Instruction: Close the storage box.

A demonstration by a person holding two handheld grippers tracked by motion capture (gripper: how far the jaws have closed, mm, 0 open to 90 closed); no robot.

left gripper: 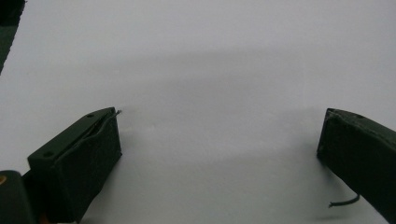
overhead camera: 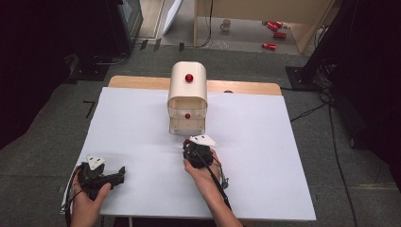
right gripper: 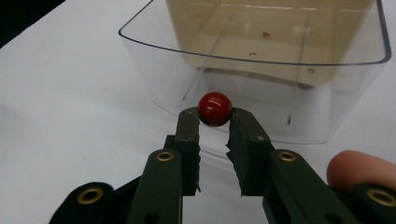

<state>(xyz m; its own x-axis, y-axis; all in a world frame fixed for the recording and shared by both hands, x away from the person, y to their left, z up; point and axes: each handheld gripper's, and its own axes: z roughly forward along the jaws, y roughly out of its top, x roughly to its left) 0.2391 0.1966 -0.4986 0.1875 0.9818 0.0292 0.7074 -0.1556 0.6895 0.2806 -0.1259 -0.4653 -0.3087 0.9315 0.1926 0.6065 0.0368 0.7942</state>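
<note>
Right hand-held gripper (right gripper: 214, 120) is clamped on the red knob (right gripper: 215, 108) of the clear drawer (right gripper: 327, 93); I judge the knob hard, smooth and slippery, best pinched across its middle; the drawer sits pulled out from the cream cabinet (overhead camera: 187, 90) on the tabletop (overhead camera: 265, 142); left hand-held gripper (left gripper: 219, 140) rests with jaws apart

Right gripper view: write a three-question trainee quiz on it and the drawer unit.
1. True or false: the right gripper is shut on the red knob of the clear drawer.
2. How do the left gripper jaws stand: A wide apart, B clamped on a ball?
3. In the high view, what colour is the knob on the upper front of the cream cabinet?

Key: 1 true; 2 A; 3 red.
</note>
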